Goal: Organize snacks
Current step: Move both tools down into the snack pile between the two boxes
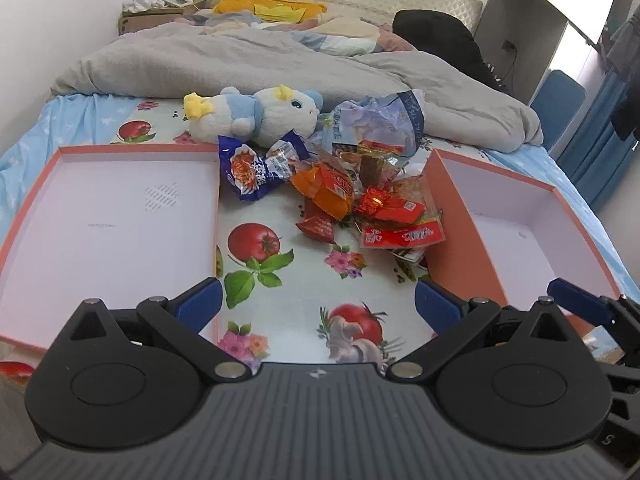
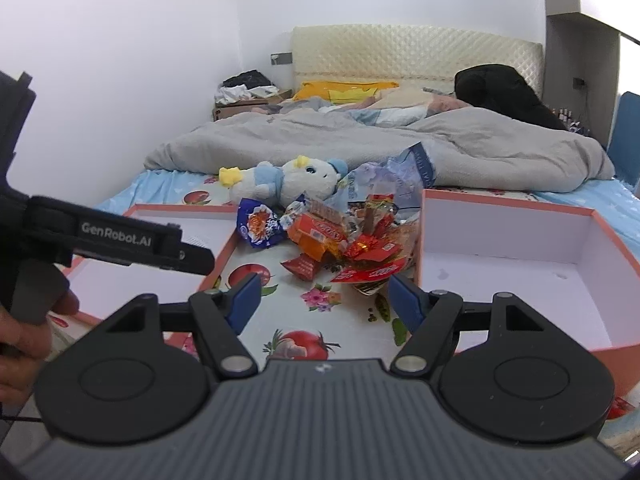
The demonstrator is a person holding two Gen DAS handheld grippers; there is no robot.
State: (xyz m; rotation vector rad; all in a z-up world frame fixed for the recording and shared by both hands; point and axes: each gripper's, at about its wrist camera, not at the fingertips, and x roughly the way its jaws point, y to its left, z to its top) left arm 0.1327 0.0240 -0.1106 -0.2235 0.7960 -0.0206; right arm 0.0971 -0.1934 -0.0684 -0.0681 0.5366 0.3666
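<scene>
Both jaws gape empty: left gripper and right gripper hover over the bedsheet. Snack pile sits mid-bed, between two pink boxes, near the plush toy.

On the bed, a snack pile lies at centre between two boxes: one box at nine o'clock, another box at three o'clock. A plush lies at twelve o'clock, a quilt behind it.
</scene>
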